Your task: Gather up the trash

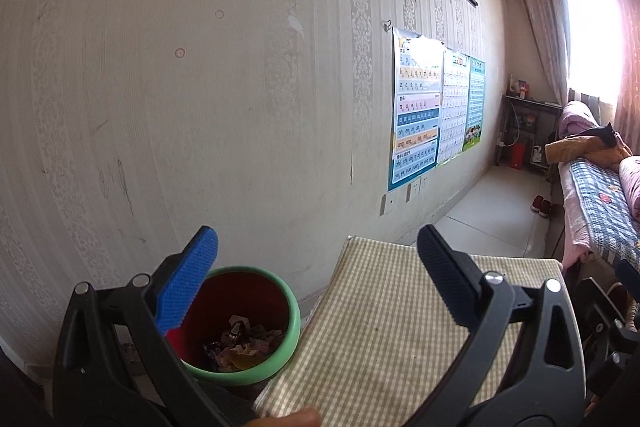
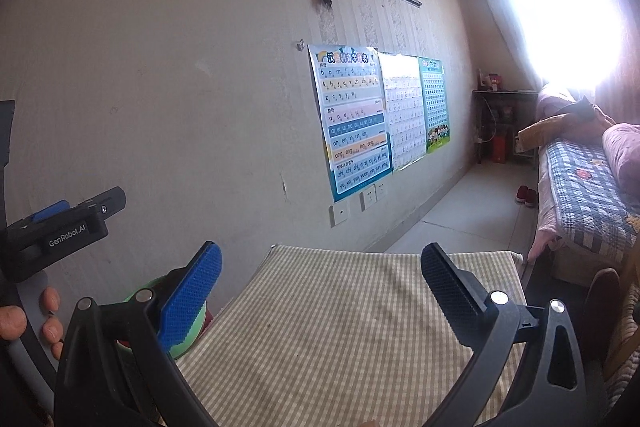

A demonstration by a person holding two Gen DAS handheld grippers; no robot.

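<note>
Trash bin [image 1: 240, 323]: round, red inside, pale green rolled rim. It stands on the floor against the wallpapered wall [image 1: 180, 107], just beside the left edge of the tabletop [image 1: 392, 327], which is covered in a beige checked cloth. At the bottom of the bin I see a small heap of crumpled wrappers [image 1: 240, 343], brown, dark and yellowish; individual pieces are too small to tell apart.

Left gripper [image 1: 316, 263]: jaws wide apart, nothing between them. The blue-padded finger overlaps the near-left rim of the bin in the left wrist view; the dark finger hangs over the cloth. The bin lies low and left of the gap between the jaws, not inside it.

Right gripper [image 2: 320, 271]: jaws also wide apart and holding nothing. Both fingers hang over the tabletop area. In this view the bin [image 2: 188, 331] shows only as a slice of green rim behind the blue pad, to the left of the jaws.

The left gripper's body appears at the far left of the right wrist view, with the person's fingers [image 2: 50, 315] wrapped on its handle.

I see no loose trash on the cloth in either view.
</note>
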